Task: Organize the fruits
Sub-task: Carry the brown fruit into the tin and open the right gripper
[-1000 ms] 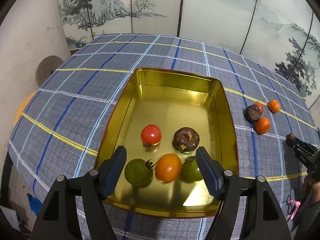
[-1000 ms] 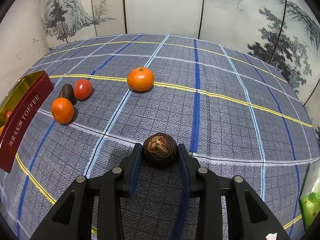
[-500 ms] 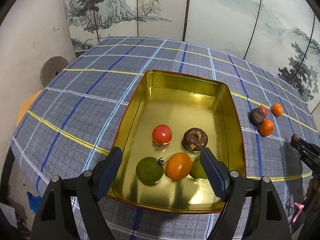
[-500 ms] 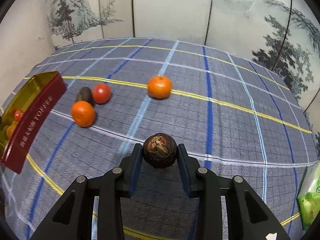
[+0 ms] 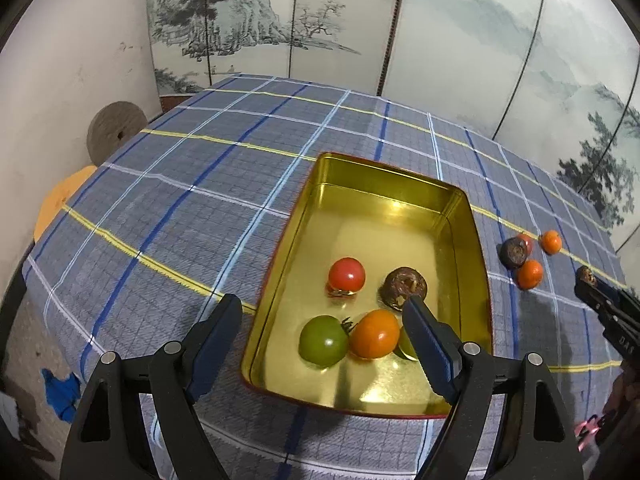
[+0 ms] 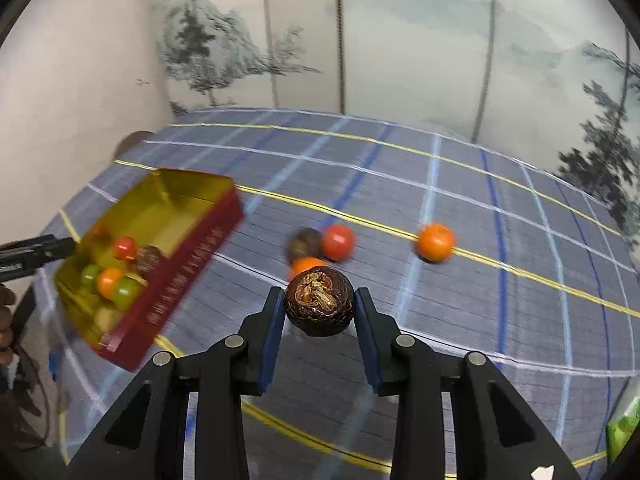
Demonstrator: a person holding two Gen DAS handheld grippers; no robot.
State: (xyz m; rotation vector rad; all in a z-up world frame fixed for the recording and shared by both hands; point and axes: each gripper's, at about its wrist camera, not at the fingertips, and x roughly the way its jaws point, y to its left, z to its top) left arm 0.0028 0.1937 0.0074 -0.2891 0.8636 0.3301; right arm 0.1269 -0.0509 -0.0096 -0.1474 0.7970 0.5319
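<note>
My right gripper [image 6: 320, 305] is shut on a dark brown wrinkled fruit [image 6: 320, 300], held above the checked cloth. It also shows at the right edge of the left wrist view as the right gripper [image 5: 588, 278]. The gold tin [image 5: 384, 184] with red outer walls [image 6: 188, 272] holds a red tomato [image 5: 347, 274], a dark fruit [image 5: 404, 288], a green tomato [image 5: 323, 340], an orange fruit [image 5: 374, 333] and a green one half hidden by a finger. My left gripper [image 5: 320, 304] hangs open over the tin's near left corner, holding nothing.
Loose on the cloth right of the tin lie a dark fruit [image 6: 306, 242], a red tomato [image 6: 338, 241] and two oranges [image 6: 435, 242] [image 5: 530, 273]. A green packet [image 6: 624, 420] sits at the near right edge. A stone disc [image 5: 116, 132] leans on the left wall.
My right gripper has lifted the dark fruit off the cloth and swung left, bringing the tin into its view. My left gripper has drawn back and left, its jaws slightly wider.
</note>
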